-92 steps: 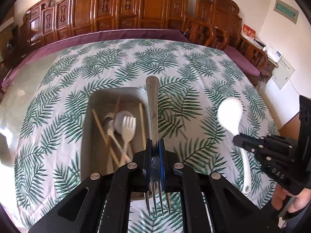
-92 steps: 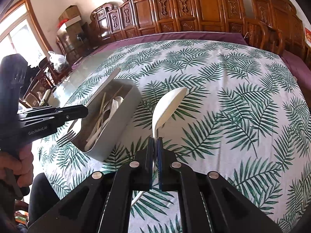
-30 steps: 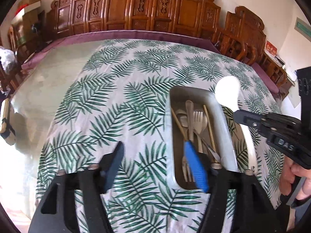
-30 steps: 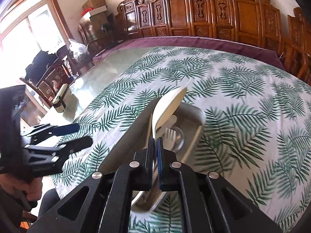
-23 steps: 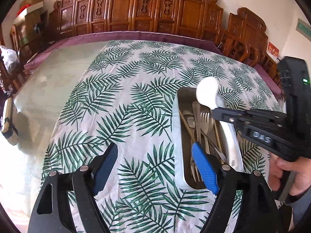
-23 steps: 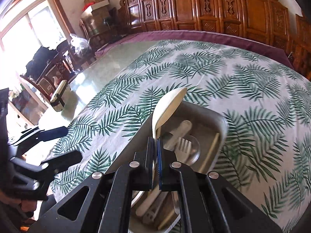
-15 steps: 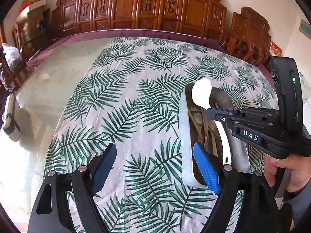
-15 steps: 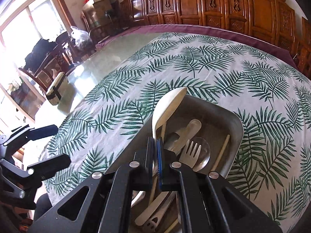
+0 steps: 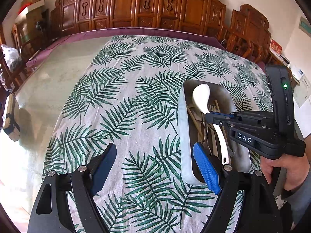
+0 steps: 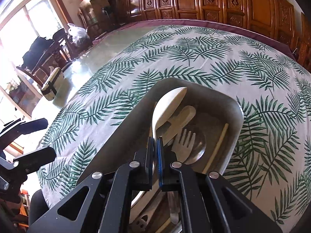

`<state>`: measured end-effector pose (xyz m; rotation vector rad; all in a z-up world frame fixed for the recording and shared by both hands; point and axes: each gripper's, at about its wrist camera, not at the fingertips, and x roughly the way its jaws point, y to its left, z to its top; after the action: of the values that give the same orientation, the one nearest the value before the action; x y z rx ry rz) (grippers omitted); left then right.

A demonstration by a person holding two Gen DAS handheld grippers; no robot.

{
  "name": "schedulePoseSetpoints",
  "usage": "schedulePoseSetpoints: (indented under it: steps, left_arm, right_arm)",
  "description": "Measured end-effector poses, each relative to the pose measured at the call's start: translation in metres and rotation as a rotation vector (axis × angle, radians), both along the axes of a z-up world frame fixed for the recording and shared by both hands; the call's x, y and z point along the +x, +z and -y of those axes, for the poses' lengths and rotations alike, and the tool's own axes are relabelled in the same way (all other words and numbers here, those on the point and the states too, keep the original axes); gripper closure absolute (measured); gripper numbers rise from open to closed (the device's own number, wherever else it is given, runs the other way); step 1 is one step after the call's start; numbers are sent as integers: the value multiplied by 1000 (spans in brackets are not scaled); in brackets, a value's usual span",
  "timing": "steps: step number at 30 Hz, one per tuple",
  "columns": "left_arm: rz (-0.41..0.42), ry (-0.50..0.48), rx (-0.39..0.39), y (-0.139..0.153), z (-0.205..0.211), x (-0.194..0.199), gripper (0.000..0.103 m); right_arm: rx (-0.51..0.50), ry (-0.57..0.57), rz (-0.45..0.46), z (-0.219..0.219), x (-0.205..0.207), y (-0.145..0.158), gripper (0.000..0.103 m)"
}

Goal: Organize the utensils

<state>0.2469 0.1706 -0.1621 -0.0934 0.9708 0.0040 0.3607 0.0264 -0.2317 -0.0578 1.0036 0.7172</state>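
Spoon in right claw

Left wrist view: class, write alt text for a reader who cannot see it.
The right gripper holds a white spoon over a grey tray of utensils on a leaf-print tablecloth. The left gripper, in front, is open and empty beside the tray.

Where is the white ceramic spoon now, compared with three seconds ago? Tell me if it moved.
Yes: the white ceramic spoon moved from above the tablecloth to above the grey tray.
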Motion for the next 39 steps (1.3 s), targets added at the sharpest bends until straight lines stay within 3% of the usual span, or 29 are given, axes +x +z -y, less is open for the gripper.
schedulePoseSetpoints:
  steps: [5,7,8,14,17,25,36,39]
  left_arm:
    - [-1,1,5,1,0,-1,25]
    - [1,2,7,2,1,-2,25]
    - [1,2,8,3,2,-2,25]
    - [10,-4,11,8,8,-6,25]
    - [18,-5,17,13,14,-9,18]
    - [56,-18,36,31,37,-24,8]
    - [93,-59,37,50,81,-57,8]
    - [109,-70,38,55,95,-67,8]
  right_arm:
    - [25,7,10,4,-3,5,95]
    - [31,7,21,8,-6,8,79]
    - [36,8,29,10,-8,10,77]
    - [39,-15,60,29,-25,24,77]
    - [40,-39,79,41,-37,32,77]
    - [43,-159,143,93,-75,58,52]
    - [63,-330,222,164,-130,93,9]
    - [68,-363,241,181,-147,101,3]
